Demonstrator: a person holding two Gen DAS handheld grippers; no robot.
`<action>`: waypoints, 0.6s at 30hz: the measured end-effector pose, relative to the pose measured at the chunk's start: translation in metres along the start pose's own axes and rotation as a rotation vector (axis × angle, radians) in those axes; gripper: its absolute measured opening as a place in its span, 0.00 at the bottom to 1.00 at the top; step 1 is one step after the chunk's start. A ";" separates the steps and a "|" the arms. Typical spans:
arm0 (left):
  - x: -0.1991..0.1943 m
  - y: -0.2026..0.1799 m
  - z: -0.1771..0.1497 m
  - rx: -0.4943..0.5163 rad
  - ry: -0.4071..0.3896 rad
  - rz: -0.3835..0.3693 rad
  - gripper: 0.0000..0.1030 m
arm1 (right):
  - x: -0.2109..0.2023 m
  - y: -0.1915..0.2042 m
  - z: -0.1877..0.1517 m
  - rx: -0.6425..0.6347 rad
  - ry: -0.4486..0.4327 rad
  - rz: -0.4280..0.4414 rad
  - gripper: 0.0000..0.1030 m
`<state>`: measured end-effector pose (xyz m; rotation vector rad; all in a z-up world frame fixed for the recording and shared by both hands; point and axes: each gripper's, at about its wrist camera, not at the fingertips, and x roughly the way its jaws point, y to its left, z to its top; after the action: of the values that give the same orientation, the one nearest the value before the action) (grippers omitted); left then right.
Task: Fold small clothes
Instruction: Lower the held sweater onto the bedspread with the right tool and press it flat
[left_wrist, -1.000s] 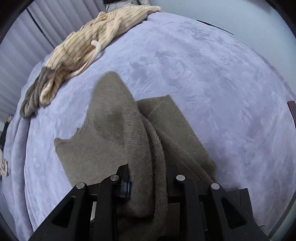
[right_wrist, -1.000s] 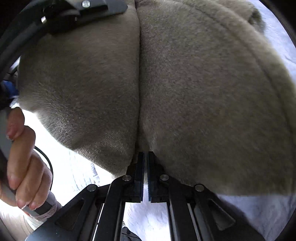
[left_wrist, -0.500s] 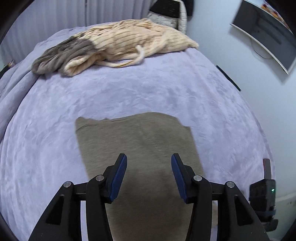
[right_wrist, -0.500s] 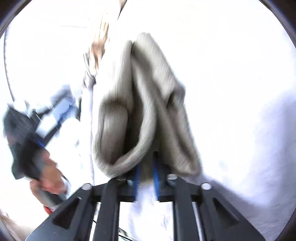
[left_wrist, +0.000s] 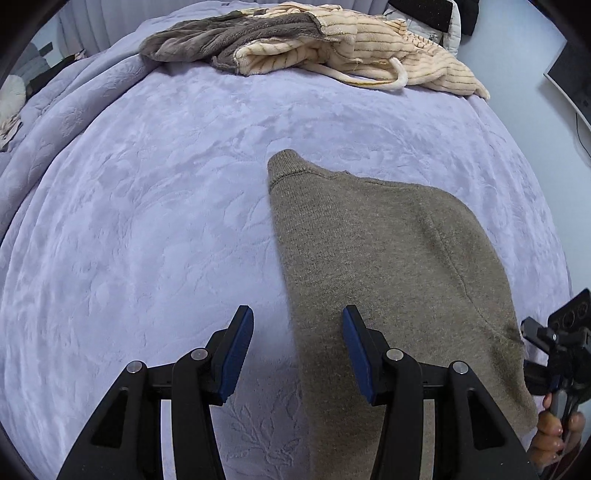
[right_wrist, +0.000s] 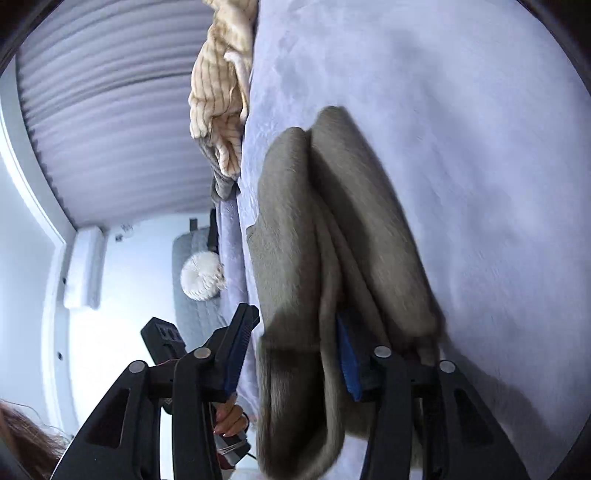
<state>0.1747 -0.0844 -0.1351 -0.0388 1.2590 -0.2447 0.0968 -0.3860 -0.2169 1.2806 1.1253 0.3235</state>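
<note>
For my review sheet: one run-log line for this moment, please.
left gripper: open, empty | right gripper: opening, sweater draped between | bedspread

Taupe sweater (left_wrist: 388, 258) of fine matt knit wool with a ribbed cuff, lilac bedspread (left_wrist: 147, 221) of soft embossed plush, striped cream garment (left_wrist: 369, 55) of fuzzy fleece, left claw (left_wrist: 297, 354) of matt black plastic, blue ridged rubber pads (left_wrist: 236, 350), shiny metal rivets.
</note>
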 end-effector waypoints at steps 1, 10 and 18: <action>0.003 0.001 0.001 -0.006 0.012 -0.007 0.50 | 0.007 0.006 0.010 -0.030 0.016 -0.039 0.49; -0.007 0.009 0.010 -0.049 -0.030 -0.067 0.50 | 0.041 0.084 0.023 -0.384 0.080 -0.278 0.13; 0.028 -0.021 -0.003 0.077 -0.006 0.002 0.67 | 0.055 0.047 0.049 -0.327 0.034 -0.437 0.16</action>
<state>0.1764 -0.1106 -0.1584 0.0278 1.2425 -0.2906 0.1792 -0.3584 -0.2086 0.7220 1.2865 0.1907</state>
